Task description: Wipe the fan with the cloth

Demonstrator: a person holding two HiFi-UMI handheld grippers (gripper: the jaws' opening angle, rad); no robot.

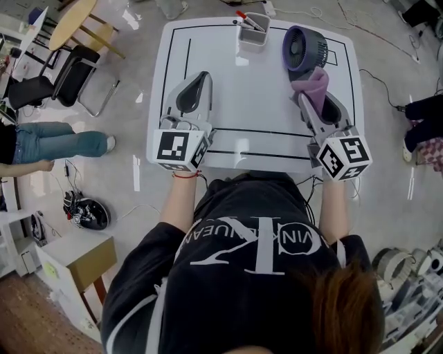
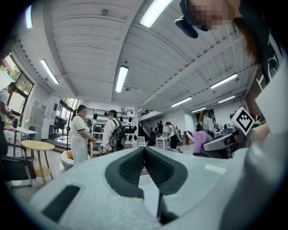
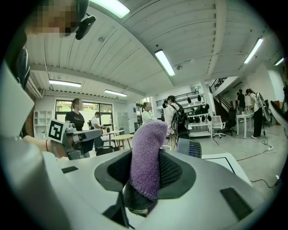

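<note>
The purple fan (image 1: 304, 47) stands at the table's far right and faces the person; its grille (image 3: 189, 148) shows just behind the cloth in the right gripper view. My right gripper (image 1: 311, 97) (image 3: 146, 173) is shut on a folded purple cloth (image 1: 313, 84) (image 3: 146, 155), which sticks up between the jaws just in front of the fan. I cannot tell whether the cloth touches the fan. My left gripper (image 1: 205, 75) (image 2: 144, 150) rests over the table's left half, shut with nothing in it, well apart from the fan.
A grey container (image 1: 252, 32) with pens stands at the table's (image 1: 242, 97) far middle, left of the fan. A chair (image 1: 76, 76) and a round table (image 1: 69, 21) stand left of the table. Several people stand in the room beyond.
</note>
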